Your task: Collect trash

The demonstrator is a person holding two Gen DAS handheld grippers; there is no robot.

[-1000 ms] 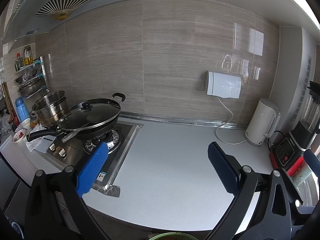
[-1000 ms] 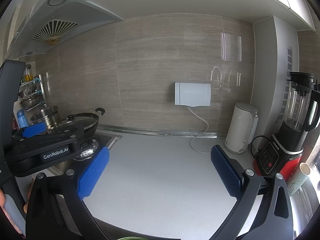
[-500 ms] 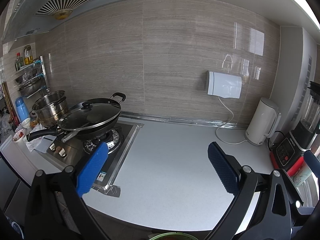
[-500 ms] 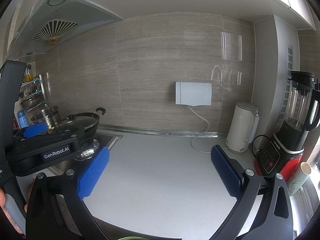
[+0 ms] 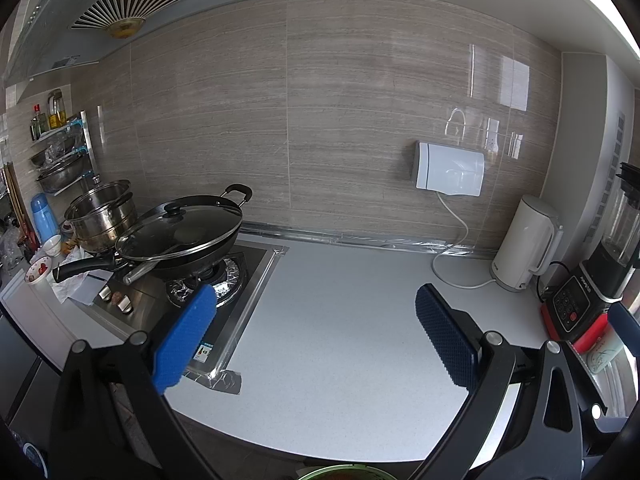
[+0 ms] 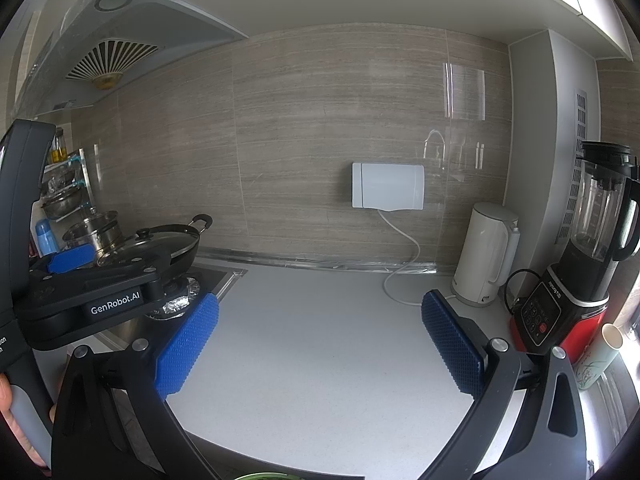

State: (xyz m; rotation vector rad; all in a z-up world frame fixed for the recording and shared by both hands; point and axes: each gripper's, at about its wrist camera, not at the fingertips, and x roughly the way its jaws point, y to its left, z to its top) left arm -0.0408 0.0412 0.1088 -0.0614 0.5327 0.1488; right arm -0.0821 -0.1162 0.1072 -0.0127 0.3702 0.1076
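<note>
Left tool [image 5: 312, 344] hangs over the white desk [image 5: 340, 320], jaws spread wide, nothing between them. Right tool [image 6: 316, 344] likewise released and empty, above the same desk beside the left one. No trash can be made out on the bare desk surface; crumpled paper [image 5: 74, 284] lies left of the stove [image 5: 192, 292]. A lidded wok [image 5: 180, 236] sits on the burner. Kettle [image 6: 486, 254] and blender [image 6: 580, 264] stand at the right.

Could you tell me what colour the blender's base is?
The blender's base is red with black; right wrist view.
</note>
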